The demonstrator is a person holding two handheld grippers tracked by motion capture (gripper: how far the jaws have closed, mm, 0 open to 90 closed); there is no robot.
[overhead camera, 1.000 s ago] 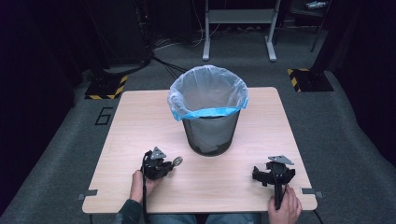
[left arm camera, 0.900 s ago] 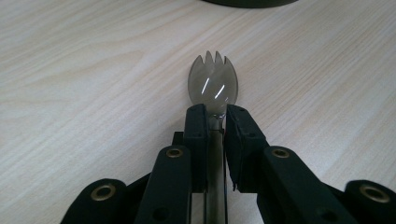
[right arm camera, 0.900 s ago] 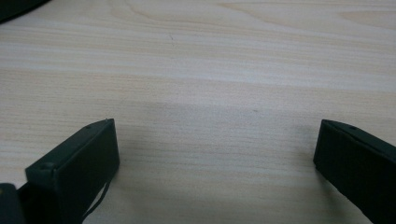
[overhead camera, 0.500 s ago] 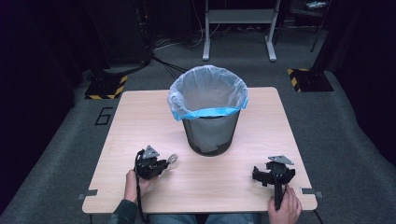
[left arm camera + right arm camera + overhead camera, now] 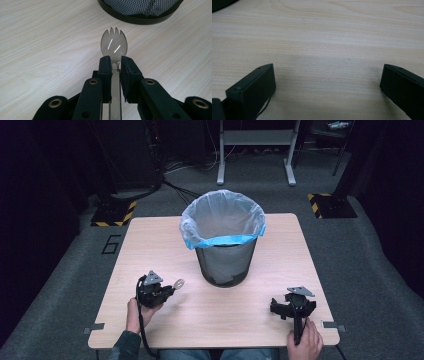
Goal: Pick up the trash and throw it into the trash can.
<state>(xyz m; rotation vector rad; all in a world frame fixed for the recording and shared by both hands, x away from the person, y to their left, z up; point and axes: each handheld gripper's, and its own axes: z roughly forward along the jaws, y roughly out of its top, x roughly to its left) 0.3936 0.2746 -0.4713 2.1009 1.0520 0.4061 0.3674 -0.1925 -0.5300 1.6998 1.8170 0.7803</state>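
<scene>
so the left gripper (image 5: 170,289) has lifted a bit off the tabletop (image 5: 150,245) since a second ago, fingers (image 5: 105,67) clenched on the spork (image 5: 114,46), near the bin (image 5: 223,240), probably headed there, while the right gripper (image 5: 285,306) sits released.

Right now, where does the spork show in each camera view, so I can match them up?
High view: the spork sticks out of the left gripper, lower left on the table, pointing toward the mesh bin.
Left gripper view: centre, handle clamped between the jaws, tines up.
Right gripper view: bare table between open jaws, no spork.
Shared landmark: the bin's base.
</scene>
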